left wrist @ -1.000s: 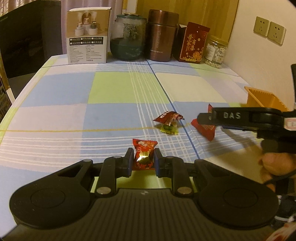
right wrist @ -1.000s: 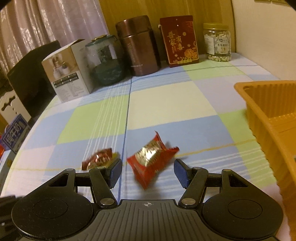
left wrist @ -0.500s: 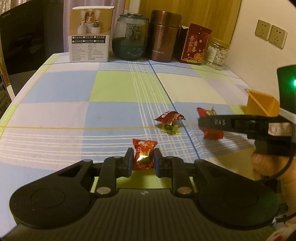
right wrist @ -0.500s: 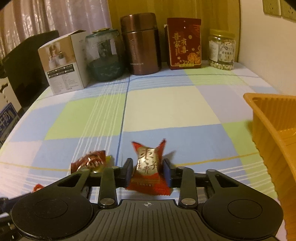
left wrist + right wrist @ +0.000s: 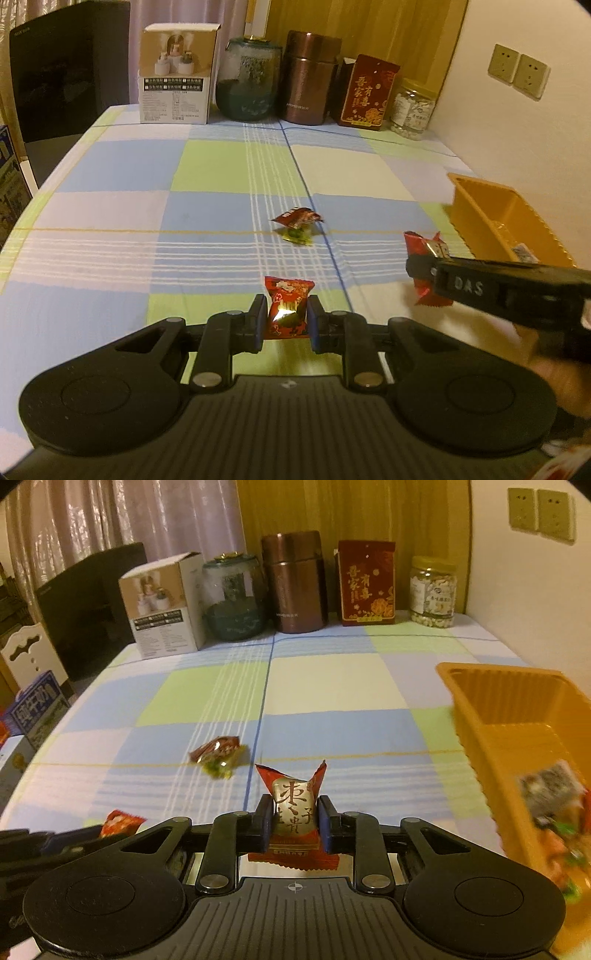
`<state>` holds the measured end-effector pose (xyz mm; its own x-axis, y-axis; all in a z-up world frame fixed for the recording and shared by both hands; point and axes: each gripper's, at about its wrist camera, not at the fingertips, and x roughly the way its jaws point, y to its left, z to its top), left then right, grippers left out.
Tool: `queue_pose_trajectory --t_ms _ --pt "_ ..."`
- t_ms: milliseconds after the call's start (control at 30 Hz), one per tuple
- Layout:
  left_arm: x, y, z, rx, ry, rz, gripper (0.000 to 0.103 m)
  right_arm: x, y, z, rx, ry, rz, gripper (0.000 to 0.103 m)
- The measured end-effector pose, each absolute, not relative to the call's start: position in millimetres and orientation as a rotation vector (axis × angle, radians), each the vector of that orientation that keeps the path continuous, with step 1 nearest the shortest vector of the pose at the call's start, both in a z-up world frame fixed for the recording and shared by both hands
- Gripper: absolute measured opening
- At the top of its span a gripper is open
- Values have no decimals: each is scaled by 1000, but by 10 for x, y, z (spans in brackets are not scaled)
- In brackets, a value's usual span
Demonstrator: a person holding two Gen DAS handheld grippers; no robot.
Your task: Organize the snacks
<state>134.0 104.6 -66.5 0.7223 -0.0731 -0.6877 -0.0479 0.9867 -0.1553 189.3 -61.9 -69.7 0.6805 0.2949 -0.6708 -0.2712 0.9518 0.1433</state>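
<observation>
My left gripper [image 5: 285, 317] is shut on a red wrapped candy [image 5: 288, 308] held just above the checked tablecloth. My right gripper [image 5: 294, 825] is shut on a red and silver date candy [image 5: 294, 808]; it also shows in the left wrist view [image 5: 424, 254], lifted off the table beside the orange tray [image 5: 480, 210]. The tray [image 5: 476, 701] lies to the right and holds several wrapped snacks [image 5: 550, 797]. A dark red candy [image 5: 297, 217] and a yellow-green candy [image 5: 297, 236] lie together mid-table, seen also in the right wrist view [image 5: 218, 755].
Along the far edge stand a white box [image 5: 175, 74], a glass jar [image 5: 249, 79], a brown canister [image 5: 308, 79], a red packet [image 5: 367, 92] and a jar of nuts [image 5: 412, 107]. A wall runs on the right. A dark chair [image 5: 70, 70] stands far left.
My right gripper closed on the date candy, lifted it and moved right toward the orange tray. My left gripper kept holding its red candy in place.
</observation>
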Motion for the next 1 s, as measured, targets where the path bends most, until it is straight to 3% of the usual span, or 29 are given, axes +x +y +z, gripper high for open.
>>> queue_pose_trajectory --t_ms 467,1000 --pt "634 766 -218 -163 749 -5 20 903 -972 -220 41 757 334 25" --pt "261 518 129 -136 706 -43 20 464 -1170 121 45 708 339 25"
